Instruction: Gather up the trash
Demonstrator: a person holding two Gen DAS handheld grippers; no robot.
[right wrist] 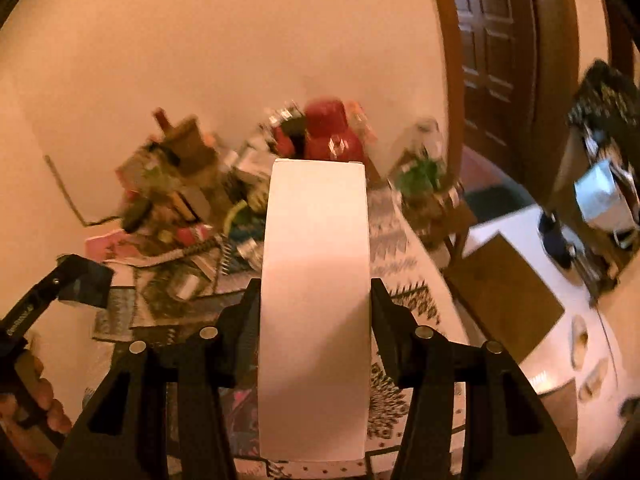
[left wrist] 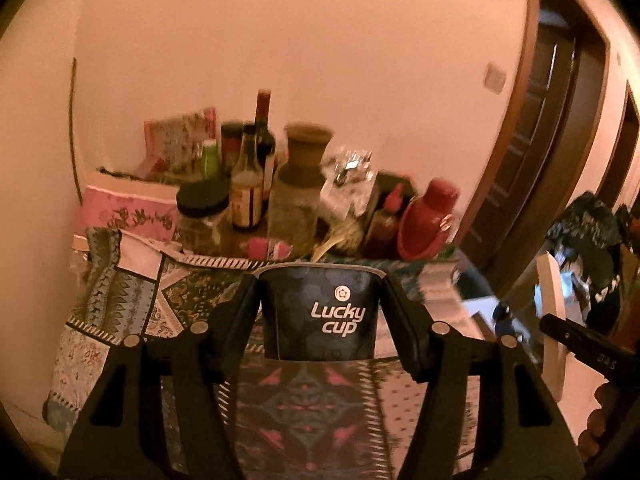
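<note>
The left gripper [left wrist: 320, 304] points forward and somewhat downward over a table draped in a patchwork patterned cloth [left wrist: 120, 300], its two black fingers clamped on the sides of a dark paper cup printed "Lucky cup" [left wrist: 320, 312]. The cup sits upright between the pads, its grey rim just above the fingertips and its base clear of the cloth below. Beyond the tips, against the pale wall, stands a crowd of things: a dark glass bottle with a red cap [left wrist: 264, 136], a brown clay vase [left wrist: 306, 152], a jar with a black lid [left wrist: 202, 208] and a red plastic bottle [left wrist: 430, 220] tilted to the right of the cup. At the right edge of this view a black finger of the other tool pokes in. The right gripper [right wrist: 314, 300] is likewise tilted downward, and its jaws are pressed against the two long sides of a tall plain white cardboard box [right wrist: 314, 300], which stands lengthwise between them and reaches well past the fingertips. Behind the box's far end is the same red plastic bottle [right wrist: 332, 136]; to its left lie blurred clutter and a spiral-bound notebook [right wrist: 200, 256]. At the lower left of this view, fingers of the person's hand [right wrist: 48, 404] wrap the left tool's handle. A brown wooden door [right wrist: 496, 60] is beyond the box to the right.
</note>
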